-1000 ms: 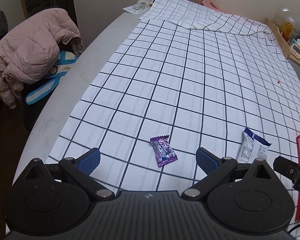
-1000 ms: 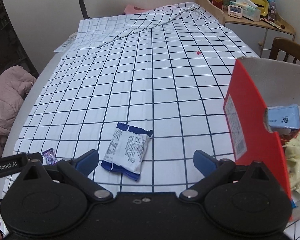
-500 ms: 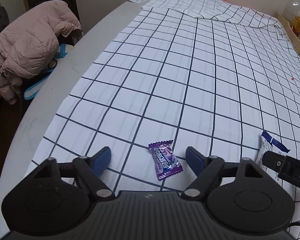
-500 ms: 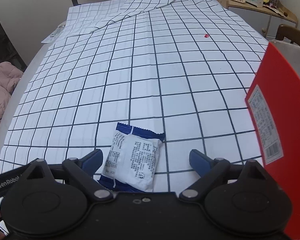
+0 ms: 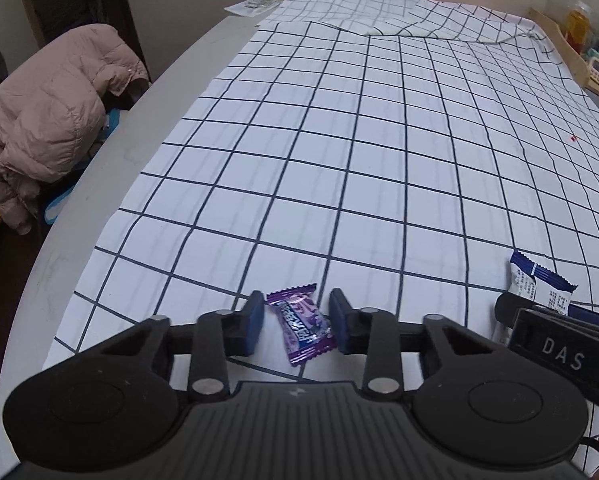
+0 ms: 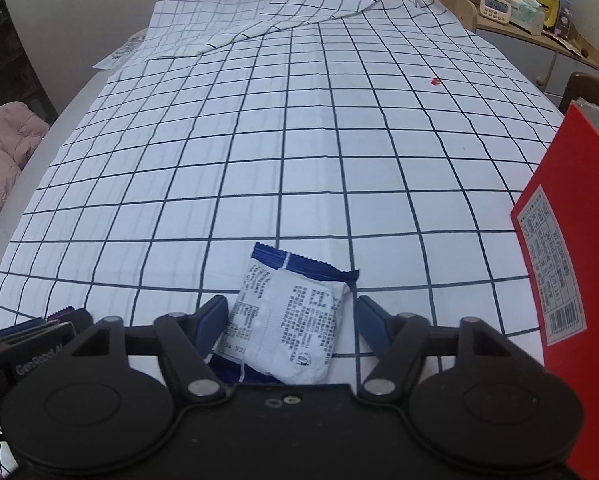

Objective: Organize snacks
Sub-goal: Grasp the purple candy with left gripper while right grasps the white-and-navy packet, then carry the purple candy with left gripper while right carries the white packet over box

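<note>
While both claws straddle their snacks, neither has bitten yet. The left gripper (image 5: 297, 326) stands with its blue pads a little apart, one on each side of the purple candy (image 5: 302, 327), which lies flat on the checked tablecloth (image 5: 359, 168) at a slant, its crimped ends pointing far-left and near-right. A narrow gap shows on each side of the wrapper. The right gripper (image 6: 291, 322) is spread wider around the white and blue packet (image 6: 287, 328); its left pad seems to touch the packet's edge, while the right pad stands just clear.

To do the pinch well, I judge each claw should settle low enough for the pads to meet the body of the wrapper rather than skim its top, then shut gently, since both wrappers look thin and slippery. The candy's slant means the pads would catch it across a corner; a slight turn of the wrist would square the grip.

Further right, near the packet, stands the red box (image 6: 571, 264), likely where the snacks belong. A pink jacket (image 5: 47, 120) hangs far left.
</note>
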